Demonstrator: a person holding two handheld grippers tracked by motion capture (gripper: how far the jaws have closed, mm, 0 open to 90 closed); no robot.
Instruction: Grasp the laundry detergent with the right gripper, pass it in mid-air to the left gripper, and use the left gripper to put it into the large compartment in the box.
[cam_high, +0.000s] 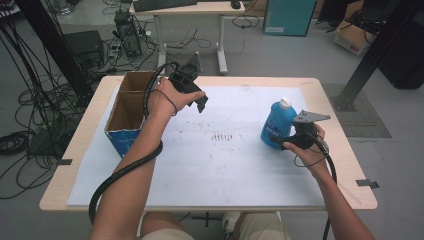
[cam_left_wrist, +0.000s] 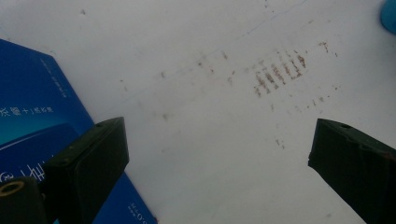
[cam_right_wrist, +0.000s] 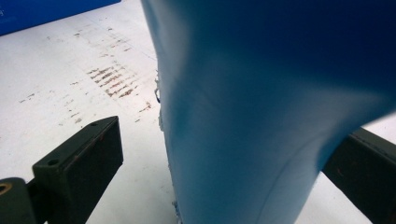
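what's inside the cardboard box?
The cardboard box is open-topped, with a divider and bare brown inner walls. Its near wall hides the floor, so any contents cannot be seen.

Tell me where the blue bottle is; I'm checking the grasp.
In the high view the blue bottle stands right of centre on the white mat, between the right gripper's open jaws.

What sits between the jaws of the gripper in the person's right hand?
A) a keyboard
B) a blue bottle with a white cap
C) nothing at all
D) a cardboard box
B: the right gripper has its jaws on either side of the blue bottle, with a gap on one side, so not clamped.
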